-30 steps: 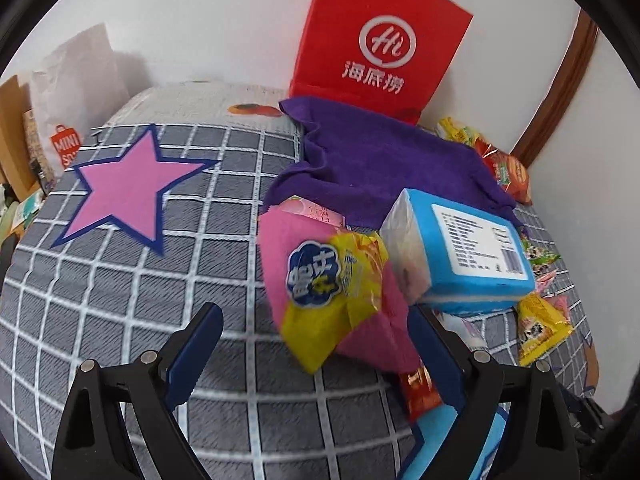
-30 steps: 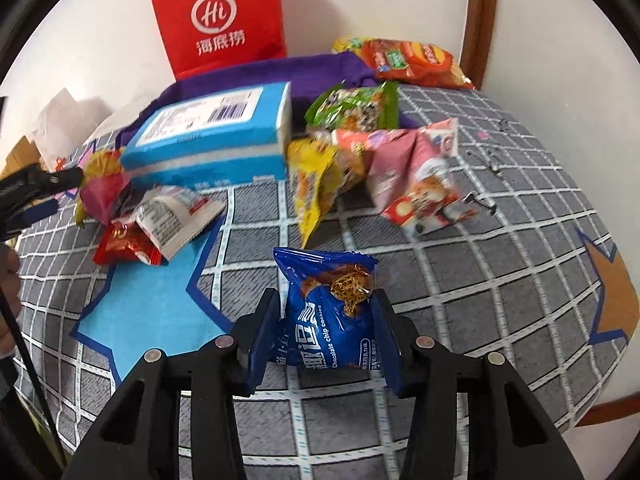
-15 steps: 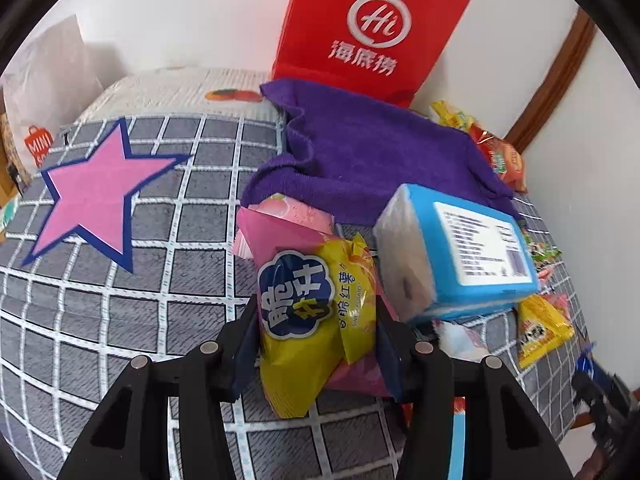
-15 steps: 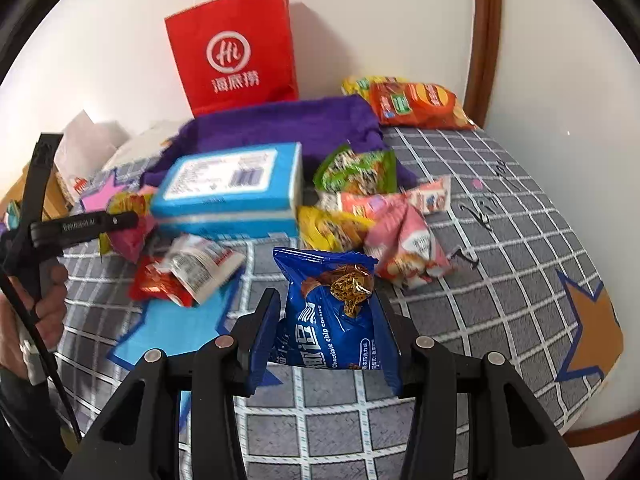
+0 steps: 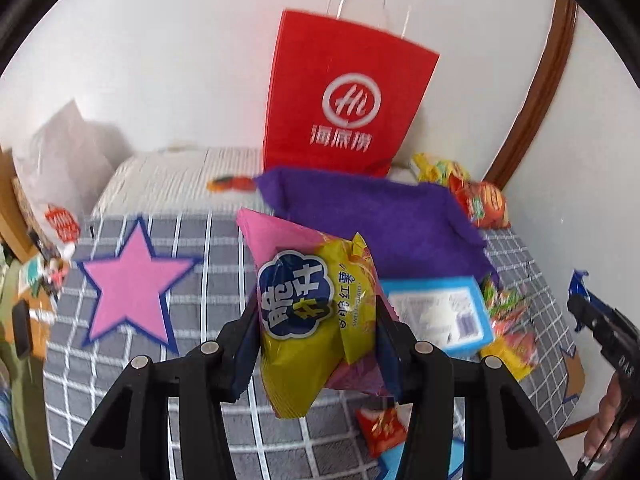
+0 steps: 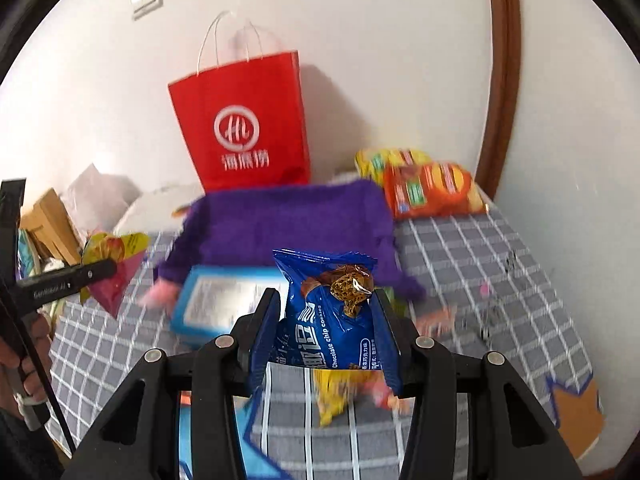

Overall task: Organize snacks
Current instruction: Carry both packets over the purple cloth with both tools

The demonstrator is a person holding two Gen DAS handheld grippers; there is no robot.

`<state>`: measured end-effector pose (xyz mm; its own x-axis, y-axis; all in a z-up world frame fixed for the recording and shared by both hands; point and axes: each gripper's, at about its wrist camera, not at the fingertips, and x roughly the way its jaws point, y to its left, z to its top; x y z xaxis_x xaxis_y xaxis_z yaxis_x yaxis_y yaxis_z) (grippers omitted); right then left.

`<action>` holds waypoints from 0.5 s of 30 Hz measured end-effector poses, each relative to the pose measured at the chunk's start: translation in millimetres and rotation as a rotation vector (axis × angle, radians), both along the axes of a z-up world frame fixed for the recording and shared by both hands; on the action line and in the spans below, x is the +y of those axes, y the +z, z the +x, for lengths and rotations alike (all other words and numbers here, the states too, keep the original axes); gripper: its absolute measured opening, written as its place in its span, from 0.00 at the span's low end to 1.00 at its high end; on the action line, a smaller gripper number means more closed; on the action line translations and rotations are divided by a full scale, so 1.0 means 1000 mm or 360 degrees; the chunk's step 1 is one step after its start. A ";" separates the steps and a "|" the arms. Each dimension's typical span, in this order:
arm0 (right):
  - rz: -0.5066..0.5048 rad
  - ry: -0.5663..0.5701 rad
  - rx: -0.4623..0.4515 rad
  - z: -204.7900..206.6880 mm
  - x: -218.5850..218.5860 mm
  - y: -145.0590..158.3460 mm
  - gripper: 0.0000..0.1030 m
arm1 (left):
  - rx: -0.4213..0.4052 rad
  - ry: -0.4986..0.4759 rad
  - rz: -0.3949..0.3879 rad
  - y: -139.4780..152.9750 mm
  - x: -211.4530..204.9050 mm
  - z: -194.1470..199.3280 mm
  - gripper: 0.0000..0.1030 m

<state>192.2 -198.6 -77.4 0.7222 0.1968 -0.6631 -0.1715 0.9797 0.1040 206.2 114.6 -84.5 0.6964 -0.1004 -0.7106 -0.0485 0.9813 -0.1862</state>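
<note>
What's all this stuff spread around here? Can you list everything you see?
paper bag: 1, red, against the wall
towel: 1, purple, before the bag
box: 1, blue, on the checked bedcover
orange packet: 1, far corner
star patch: 1, pink, on the bedcover
sweet potato packet: 1, yellow-pink, in the left claw
cookie packet: 1, blue, in the right claw

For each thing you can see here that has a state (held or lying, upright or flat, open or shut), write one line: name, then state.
left gripper: shut on the yellow-and-pink snack bag
yellow-and-pink snack bag: held off the bed
right gripper: shut on the blue cookie packet
blue cookie packet: held off the bed
red paper bag: upright against the wall
blue box: lying flat on the bed
purple cloth: spread on the bed
</note>
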 end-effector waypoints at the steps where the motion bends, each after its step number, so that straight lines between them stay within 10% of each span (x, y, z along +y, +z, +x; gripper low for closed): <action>1: 0.0011 0.0006 -0.0015 0.008 0.000 0.006 0.44 | -0.0012 -0.0001 0.0006 0.006 -0.002 0.005 0.47; 15: -0.0013 0.0126 -0.0064 0.108 0.018 0.030 0.44 | -0.0097 0.0007 0.0129 0.039 -0.020 0.082 0.47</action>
<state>300.4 -180.2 -47.3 0.7307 0.2488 -0.6358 -0.2521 0.9637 0.0874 288.2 94.9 -45.8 0.7391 -0.0414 -0.6724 -0.0436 0.9931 -0.1090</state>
